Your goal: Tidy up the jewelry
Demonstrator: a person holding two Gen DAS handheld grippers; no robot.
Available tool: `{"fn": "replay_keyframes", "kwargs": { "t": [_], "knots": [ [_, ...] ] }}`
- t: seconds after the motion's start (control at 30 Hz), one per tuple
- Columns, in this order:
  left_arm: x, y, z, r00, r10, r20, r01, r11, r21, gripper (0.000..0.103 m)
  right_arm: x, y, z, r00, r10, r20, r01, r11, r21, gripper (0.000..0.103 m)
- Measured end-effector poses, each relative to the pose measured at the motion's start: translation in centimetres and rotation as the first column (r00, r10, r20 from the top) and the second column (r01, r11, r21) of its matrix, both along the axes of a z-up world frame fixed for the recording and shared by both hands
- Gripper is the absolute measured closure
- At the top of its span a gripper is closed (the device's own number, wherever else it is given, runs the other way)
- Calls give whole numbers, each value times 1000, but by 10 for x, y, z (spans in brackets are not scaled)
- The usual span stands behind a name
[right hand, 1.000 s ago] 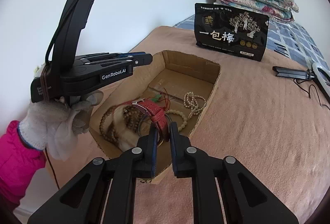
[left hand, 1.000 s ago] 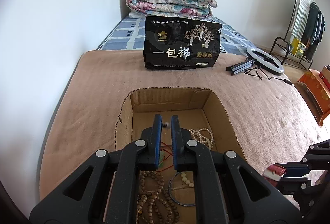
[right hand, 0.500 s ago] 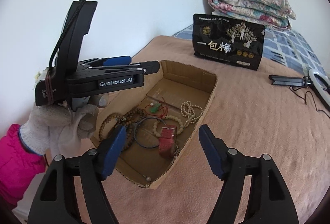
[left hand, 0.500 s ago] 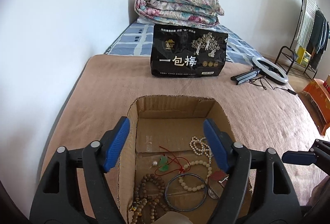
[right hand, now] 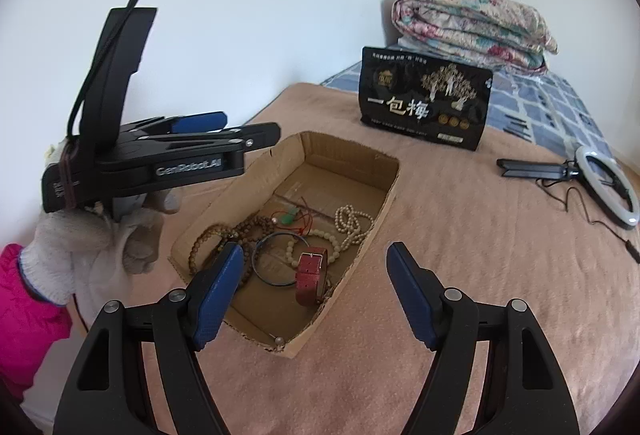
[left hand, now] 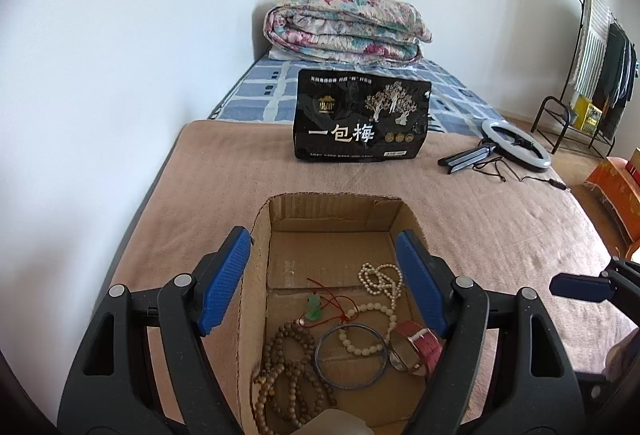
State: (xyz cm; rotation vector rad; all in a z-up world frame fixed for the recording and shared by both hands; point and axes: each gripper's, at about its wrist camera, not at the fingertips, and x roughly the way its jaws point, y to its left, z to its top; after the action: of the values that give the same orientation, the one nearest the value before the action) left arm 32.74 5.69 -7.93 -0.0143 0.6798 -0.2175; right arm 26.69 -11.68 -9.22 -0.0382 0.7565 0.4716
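Two black claws with blue pads, both released and empty. First the left claw (left hand: 322, 235): held over the near end of the shallow brown cardboard box (left hand: 336, 209), tilted down into it, jaws just opened wide with nothing between them. Gripped from below by a hand in a white knitted glove (right hand: 100, 247), with a pink sleeve behind it. Then the right claw (right hand: 315, 247): beside the same box on its right, partly over the box edge and partly over the pinkish-brown blanket (right hand: 480, 275) of the bed, jaws also just opened, nothing between them.

All visible jewelry inside the box, loose on its floor:
- red leather strap watch (right hand: 310, 273), standing on its edge near the right wall;
- thin dark blue bangle (left hand: 316, 355), flat, touching the watch;
- long strand of brown wooden beads (left hand: 288, 367), coiled at the near left side;
- cream pearl-like bead string (left hand: 380, 277), heaped toward the far right;
- green pendant on red cord (left hand: 316, 309), in the middle.

Probably gathered in one low open box to keep small pieces from getting lost on the soft blanket. No piece seen outside the box, so collecting judged almost done; sorting inside maybe not yet. Strands overlapping, so some risk of tangling at the next lift.
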Motion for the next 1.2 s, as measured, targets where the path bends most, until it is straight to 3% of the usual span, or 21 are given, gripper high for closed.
{"fn": "replay_keyframes", "kwargs": {
  "t": [0.37, 0.57, 0.8, 0.97, 1.2],
  "knots": [
    [-57, 2, 38, 999, 7, 43, -7, 1000, 8, 25, -31, -12, 31, 994, -68, 91, 73, 996, -48, 23],
    [-95, -5, 59, 997, 6, 76, -7, 1000, 20, 19, -49, -27, 44, 987, -104, 125, 110, 993, -42, 23],
    [-143, -13, 78, 995, 27, 100, -32, 999, 43, 18, -73, -49, 53, 970, -175, 169, 182, 983, -28, 22],
    [-177, -15, 88, 991, 47, 129, -55, 997, 59, 5, -91, -63, 58, 952, -226, 205, 232, 973, -10, 19],
    [-215, -16, 93, 987, 73, 141, -84, 994, 72, 1, -111, -69, 58, 948, -226, 225, 237, 971, -22, 18]
  ]
}}
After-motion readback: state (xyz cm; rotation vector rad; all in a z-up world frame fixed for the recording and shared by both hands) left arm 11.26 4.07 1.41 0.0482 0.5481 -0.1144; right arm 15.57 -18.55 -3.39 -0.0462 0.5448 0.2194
